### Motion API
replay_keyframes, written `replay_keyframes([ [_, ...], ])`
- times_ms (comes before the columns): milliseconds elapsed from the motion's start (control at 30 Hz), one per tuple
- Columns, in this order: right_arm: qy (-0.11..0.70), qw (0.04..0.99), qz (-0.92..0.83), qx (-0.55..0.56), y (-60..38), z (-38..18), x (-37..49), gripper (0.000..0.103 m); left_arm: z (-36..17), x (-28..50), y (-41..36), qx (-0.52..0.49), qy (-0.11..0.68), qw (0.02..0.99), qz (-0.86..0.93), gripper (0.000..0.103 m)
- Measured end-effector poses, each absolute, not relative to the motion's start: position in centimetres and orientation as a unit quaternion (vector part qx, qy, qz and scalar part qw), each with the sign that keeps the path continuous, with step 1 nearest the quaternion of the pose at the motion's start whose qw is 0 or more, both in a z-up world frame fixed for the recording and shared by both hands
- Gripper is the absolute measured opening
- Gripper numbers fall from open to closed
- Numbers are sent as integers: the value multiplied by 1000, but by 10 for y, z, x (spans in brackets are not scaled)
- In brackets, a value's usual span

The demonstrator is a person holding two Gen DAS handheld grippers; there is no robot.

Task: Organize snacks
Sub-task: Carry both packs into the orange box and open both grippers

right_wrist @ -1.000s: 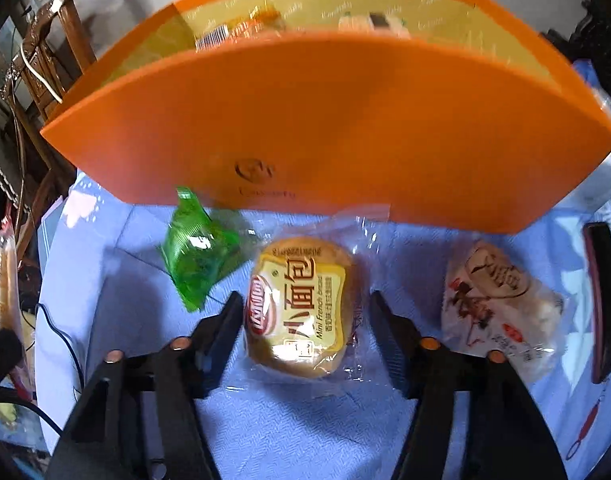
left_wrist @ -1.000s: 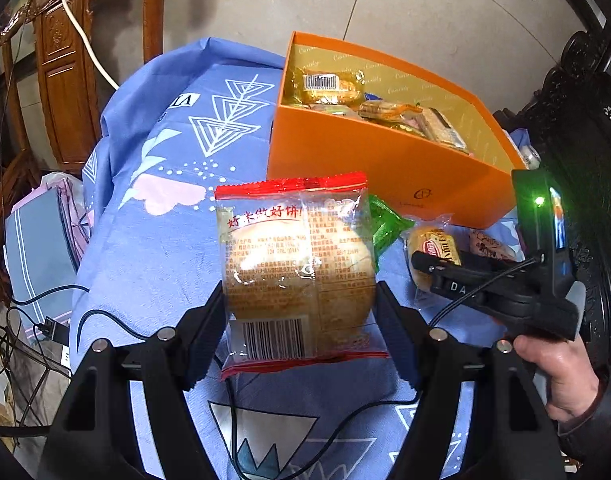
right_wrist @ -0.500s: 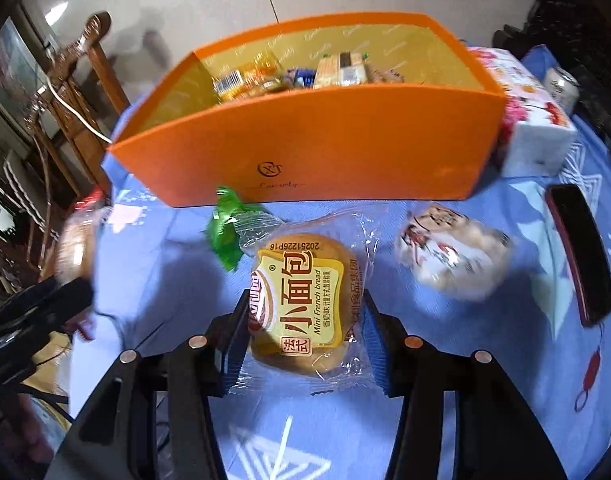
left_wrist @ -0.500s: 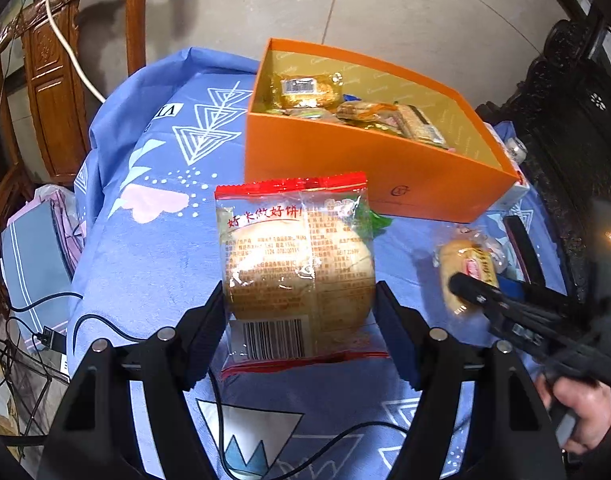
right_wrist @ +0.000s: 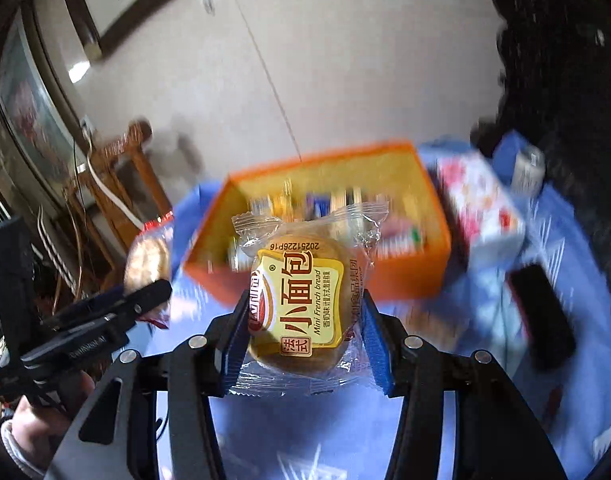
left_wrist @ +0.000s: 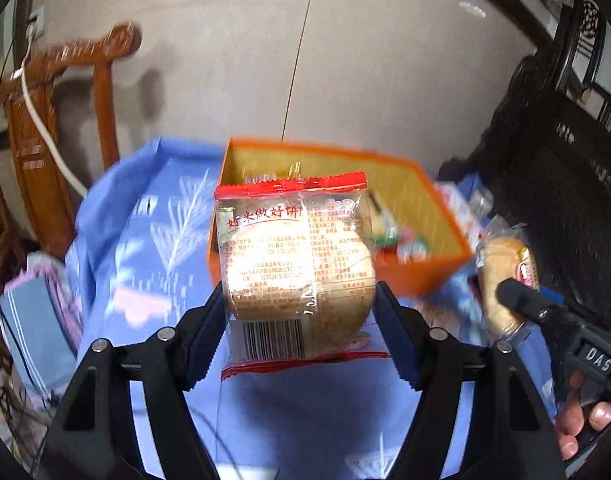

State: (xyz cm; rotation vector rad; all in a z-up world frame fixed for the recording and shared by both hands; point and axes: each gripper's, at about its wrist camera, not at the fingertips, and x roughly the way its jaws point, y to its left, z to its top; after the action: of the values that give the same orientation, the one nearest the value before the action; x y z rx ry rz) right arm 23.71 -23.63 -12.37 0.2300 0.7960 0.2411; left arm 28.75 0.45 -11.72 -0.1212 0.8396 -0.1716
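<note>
My left gripper is shut on a clear, red-edged rice cake packet and holds it in the air in front of the orange box. My right gripper is shut on a yellow-labelled mini French bread packet, lifted off the cloth just short of the orange box. Several wrapped snacks lie blurred inside the box. The right wrist view shows the left gripper with its rice cake at left. At the right of the left wrist view the bread sits in the right gripper.
A blue patterned cloth covers the table. A white flowered box stands right of the orange box, and a black flat object lies in front of it. A wooden chair stands at far left, dark carved furniture at right.
My right gripper closed on the bread and lifted it off the cloth. Both grippers rose with their packets, so the orange box now looks smaller and is seen from above.
</note>
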Motion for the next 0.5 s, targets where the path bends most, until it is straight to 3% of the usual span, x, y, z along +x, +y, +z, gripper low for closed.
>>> replay_keyframes([
  [200, 327, 934, 114, 90, -236, -78, 296, 53, -76, 344, -9, -49, 367, 925, -89, 71],
  [233, 319, 937, 116, 84, -235, -71, 308, 54, -69, 357, -11, -44, 358, 929, -86, 75],
  [300, 305, 943, 112, 73, -235, -61, 323, 70, -58, 377, -12, -32, 353, 933, -65, 98],
  [367, 278, 953, 102, 66, -238, -48, 327, 78, -49, 383, -7, -37, 340, 938, -50, 98],
  [500, 265, 958, 93, 57, -250, -52, 315, 79, -64, 376, 11, -58, 346, 935, -43, 98],
])
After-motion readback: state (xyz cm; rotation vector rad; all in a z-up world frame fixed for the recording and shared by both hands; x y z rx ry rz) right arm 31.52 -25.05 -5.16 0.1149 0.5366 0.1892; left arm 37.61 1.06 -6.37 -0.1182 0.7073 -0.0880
